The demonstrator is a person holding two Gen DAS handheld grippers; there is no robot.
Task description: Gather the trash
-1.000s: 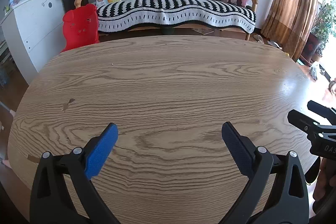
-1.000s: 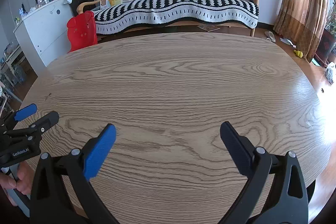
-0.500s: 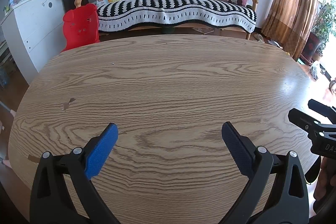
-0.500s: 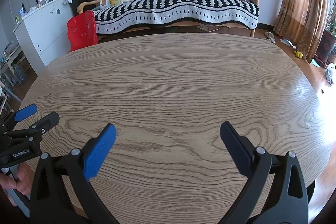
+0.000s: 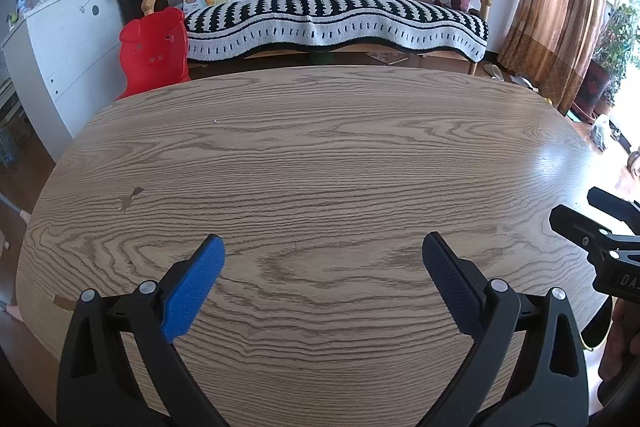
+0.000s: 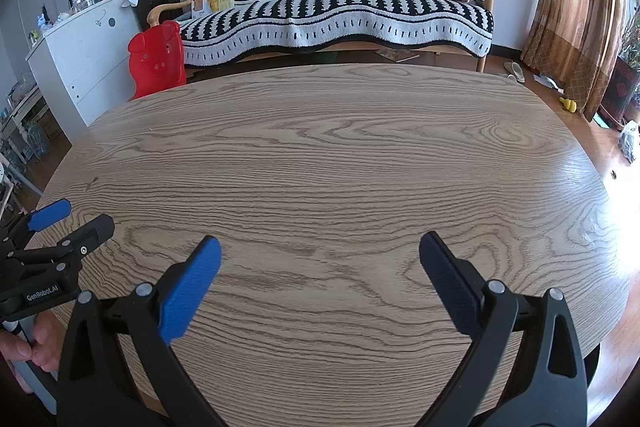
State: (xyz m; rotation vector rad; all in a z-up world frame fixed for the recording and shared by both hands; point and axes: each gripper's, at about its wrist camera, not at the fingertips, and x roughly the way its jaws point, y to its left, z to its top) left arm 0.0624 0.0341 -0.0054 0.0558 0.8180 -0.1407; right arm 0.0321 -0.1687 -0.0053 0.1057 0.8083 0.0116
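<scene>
My left gripper [image 5: 322,251] is open and empty, held low over the near edge of the oval wooden table [image 5: 320,155]. My right gripper [image 6: 320,251] is open and empty too, over the same near edge. Each gripper shows at the side of the other's view: the right one in the left wrist view [image 5: 592,215], the left one in the right wrist view [image 6: 72,217]. No trash shows on the tabletop, only a small dark mark [image 5: 130,197] at the left and a tiny speck [image 5: 216,121].
Beyond the table stand a black-and-white striped sofa [image 5: 332,11], a red plastic child's chair [image 5: 154,47] and a white cabinet [image 5: 60,43] with clutter on top. Brown curtains [image 5: 560,7] hang at the right. Slippers and small items [image 6: 516,71] lie on the floor.
</scene>
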